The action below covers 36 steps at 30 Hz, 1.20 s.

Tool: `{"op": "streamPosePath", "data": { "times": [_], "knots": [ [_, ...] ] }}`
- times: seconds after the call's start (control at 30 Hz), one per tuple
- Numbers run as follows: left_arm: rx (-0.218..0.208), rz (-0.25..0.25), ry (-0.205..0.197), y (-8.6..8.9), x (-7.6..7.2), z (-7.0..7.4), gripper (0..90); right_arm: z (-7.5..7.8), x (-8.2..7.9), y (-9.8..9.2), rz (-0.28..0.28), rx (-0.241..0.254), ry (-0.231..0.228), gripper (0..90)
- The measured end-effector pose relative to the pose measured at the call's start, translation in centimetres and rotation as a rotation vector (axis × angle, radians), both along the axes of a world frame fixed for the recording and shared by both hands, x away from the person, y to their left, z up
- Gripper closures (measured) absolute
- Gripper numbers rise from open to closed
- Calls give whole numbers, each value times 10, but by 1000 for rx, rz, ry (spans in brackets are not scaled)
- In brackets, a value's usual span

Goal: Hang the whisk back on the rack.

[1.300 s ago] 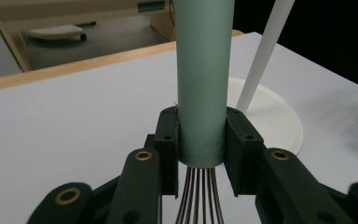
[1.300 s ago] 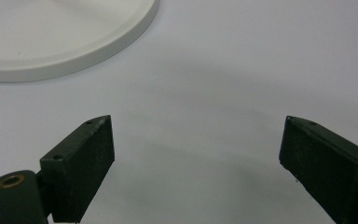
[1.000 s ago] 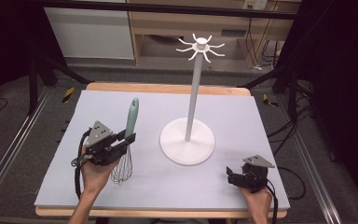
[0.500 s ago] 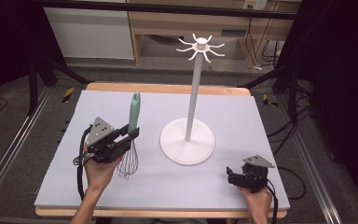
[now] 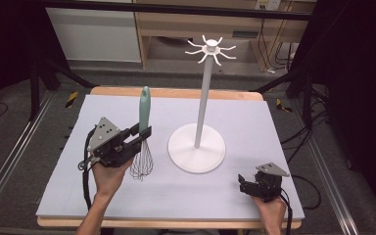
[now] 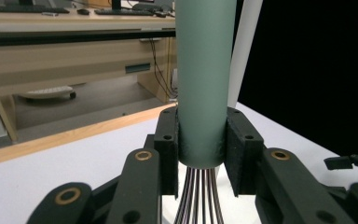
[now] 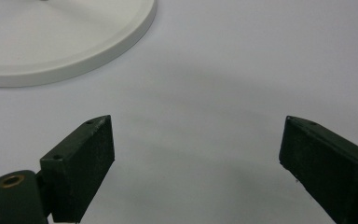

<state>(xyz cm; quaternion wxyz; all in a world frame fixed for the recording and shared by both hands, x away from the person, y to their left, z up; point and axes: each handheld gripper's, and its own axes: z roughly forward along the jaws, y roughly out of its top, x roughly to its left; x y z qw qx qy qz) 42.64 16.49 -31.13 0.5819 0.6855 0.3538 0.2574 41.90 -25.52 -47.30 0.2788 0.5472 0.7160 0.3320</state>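
The left tongs (image 5: 144, 135) are being kept clamped on the pale green handle of a whisk (image 5: 143, 128), the two black pads pressed against its lowest part just above where the wires leave it. The whisk is being held upright, handle up and wire balloon hanging below the pads, just above the pale worktop (image 5: 68, 166) on its left half. The right tongs (image 5: 245, 186) are being held wide apart with nothing between them, low over the worktop near its front right edge.

Just beside the whisk, a white hook stand (image 5: 203, 105) is standing on its round base at the middle of the worktop, its ring of hooks at the top of a tall pole.

Because the smooth round handle is being gripped so low, with most of its length above the pads, it could tilt or slip in the grip. The stand is not being steadied by the right tongs, so a knock on the pole could tip or shift it.
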Motion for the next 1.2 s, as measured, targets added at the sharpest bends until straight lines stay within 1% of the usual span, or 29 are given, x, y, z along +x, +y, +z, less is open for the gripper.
{"op": "streamPosePath", "data": {
  "times": [0.2, 0.33, 0.57, 0.6, 0.73, 0.77, 0.9, 0.97, 1.2],
  "knots": [
    [-6, -16, -13, -7, 1, 7, 683, 0, 0, 0, 0, -2, -3, 107],
    [-13, -38, -22, -15, 3, 13, 684, 0, 0, 0, -1, -1, -3, 107],
    [-3, -57, -40, -25, 4, 22, 684, 1, 0, -1, -1, -3, -8, 107],
    [-5, -62, -48, -29, 4, 26, 684, 1, 0, -1, -1, -3, -8, 107],
    [-5, -73, -56, -33, 4, 32, 684, 1, 0, -1, 2, -5, -9, 107],
    [-8, -77, -62, -36, 4, 36, 684, 1, 0, -1, 1, -6, -10, 107],
    [-3, -82, -70, -41, 5, 42, 684, 1, 0, -1, 1, -6, -10, 107],
    [14, -84, -75, -44, 5, 45, 683, 1, 0, -1, -2, 1, -7, 107],
    [24, -96, -84, -52, 8, 53, 683, 0, 1, -1, -1, 0, -5, 107]
  ]
}}
